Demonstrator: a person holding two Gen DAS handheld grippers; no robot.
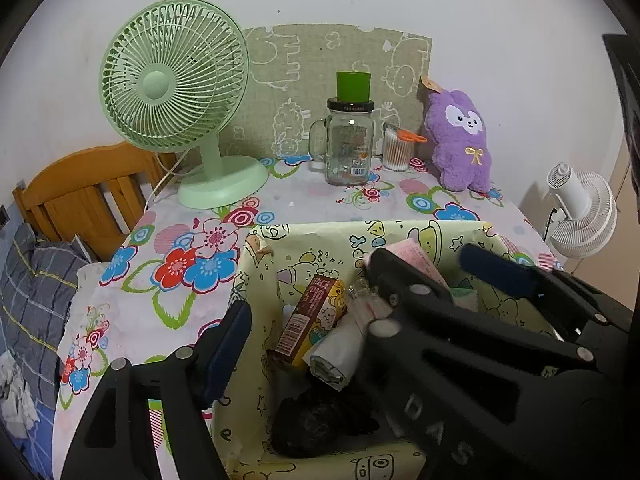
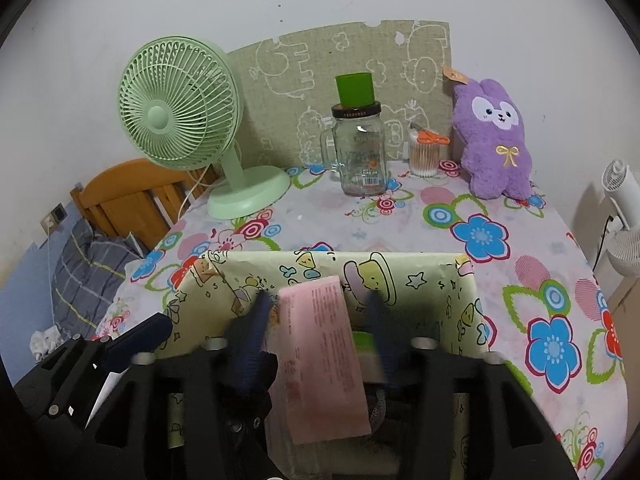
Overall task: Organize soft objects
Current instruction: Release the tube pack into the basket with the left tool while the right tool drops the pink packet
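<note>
A purple plush rabbit [image 1: 460, 140] stands upright at the back right of the floral table; it also shows in the right wrist view [image 2: 495, 140]. A yellow cartoon-print box [image 1: 256, 280] sits near me, holding a brown carton [image 1: 316, 316], a white roll, a black bag and a pink packet [image 2: 324, 360]. My right gripper [image 2: 320, 312] is open over the box, its fingers on either side of the pink packet. My left gripper [image 1: 356, 300] is open, with its left finger [image 1: 224, 348] outside the box's left wall.
A green desk fan [image 1: 176, 92] stands at the back left. A glass jar [image 1: 348, 144] with a green cup on top and a cotton-swab pot [image 1: 396, 148] stand mid-back. A wooden headboard [image 1: 88, 192] and bedding lie left; a white fan [image 1: 580, 212] is at the right.
</note>
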